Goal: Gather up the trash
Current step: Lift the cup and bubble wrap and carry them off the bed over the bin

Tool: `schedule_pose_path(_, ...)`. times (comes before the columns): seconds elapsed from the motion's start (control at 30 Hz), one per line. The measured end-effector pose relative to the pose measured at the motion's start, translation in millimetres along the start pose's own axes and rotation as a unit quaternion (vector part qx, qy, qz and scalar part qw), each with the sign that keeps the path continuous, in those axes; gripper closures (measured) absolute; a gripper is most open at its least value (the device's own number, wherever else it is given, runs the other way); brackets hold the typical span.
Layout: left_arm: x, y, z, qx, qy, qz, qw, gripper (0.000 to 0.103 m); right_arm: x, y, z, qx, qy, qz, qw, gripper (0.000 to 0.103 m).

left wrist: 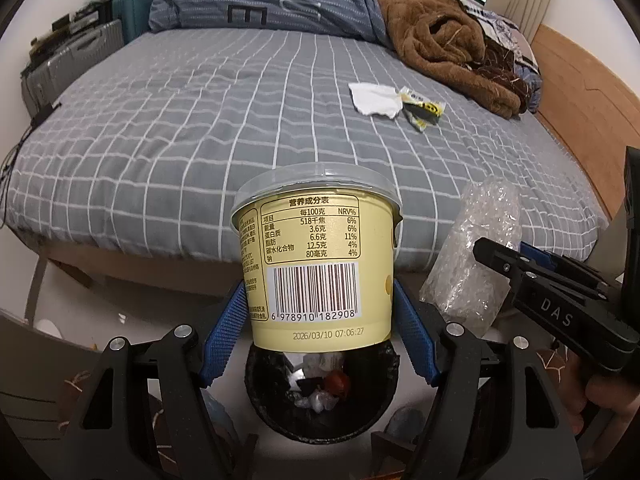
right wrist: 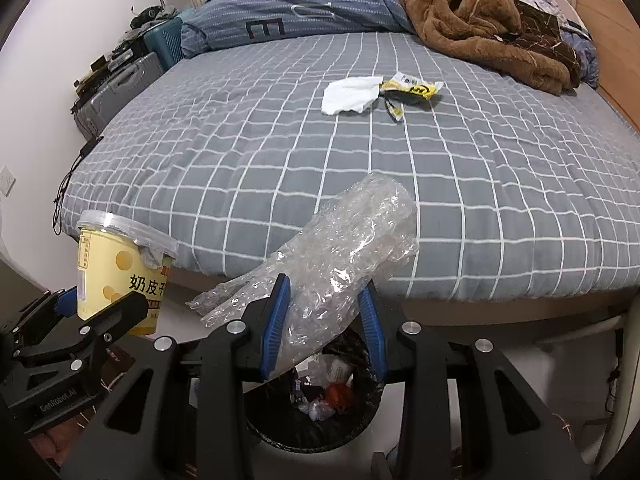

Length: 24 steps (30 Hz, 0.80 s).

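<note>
Trash bin point(left wrist: 320, 420) sits right under both grippers, left gripper point(left wrist: 320, 312) clamped on yogurt cup point(left wrist: 316, 264), right gripper point(right wrist: 324, 320) pinching bubble wrap point(right wrist: 340, 252).

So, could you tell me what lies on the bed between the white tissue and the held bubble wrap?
Nothing: in the right wrist view, only bare checked bedsheet separates the tissue from the bubble wrap.

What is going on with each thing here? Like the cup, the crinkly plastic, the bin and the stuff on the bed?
Yellow cup: lid on, upright, gripped by the left gripper above the bin.
Clear plastic wrap: crumpled, pinched in the right gripper over the bin.
Trash bin: open, some trash already inside.
White tissue: crumpled, lying on the bed.
Yellow wrapper: torn open, lying beside the tissue.
</note>
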<state>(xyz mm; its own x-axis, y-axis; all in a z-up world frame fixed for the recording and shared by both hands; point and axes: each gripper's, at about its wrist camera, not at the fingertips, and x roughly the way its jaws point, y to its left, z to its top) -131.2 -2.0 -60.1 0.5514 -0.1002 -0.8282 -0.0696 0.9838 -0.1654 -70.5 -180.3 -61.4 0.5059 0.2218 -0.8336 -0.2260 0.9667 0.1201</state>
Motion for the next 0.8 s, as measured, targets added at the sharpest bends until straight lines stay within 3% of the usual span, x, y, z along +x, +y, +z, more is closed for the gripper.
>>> schedule_pose_path(0.8, 49.3, 13.4, -47.6, -0.009, 0.062, 0.007, 0.9980, 0.033, 45.3, -12.9, -57.5, 0.001, 0.063, -0.009, 0.998, 0.069)
